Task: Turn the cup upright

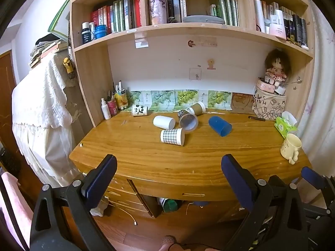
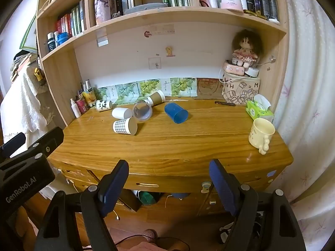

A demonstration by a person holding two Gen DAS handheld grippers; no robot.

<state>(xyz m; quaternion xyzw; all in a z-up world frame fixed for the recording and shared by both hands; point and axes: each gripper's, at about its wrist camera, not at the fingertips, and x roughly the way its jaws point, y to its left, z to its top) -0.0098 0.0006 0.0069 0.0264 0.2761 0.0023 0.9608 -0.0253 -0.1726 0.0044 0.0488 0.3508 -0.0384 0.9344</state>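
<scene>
The blue cup (image 2: 176,113) lies on its side at centre frame on the wooden desk (image 2: 167,144), long axis running diagonally, open mouth toward lower right. A checked paper cup (image 2: 125,126), a white cup (image 2: 121,113) and a clear cup (image 2: 142,111) lie tipped to its left. Left gripper (image 1: 169,163) and right gripper (image 2: 169,168) hover before the desk edge, jaws spread wide, holding nothing. A cream mug (image 2: 260,135) stands upright at right.

Home study nook — wooden desk (image 1: 209,152), bookshelves (image 1: 129,12), rag doll (image 2: 246,50), tissue box (image 2: 258,109).
</scene>
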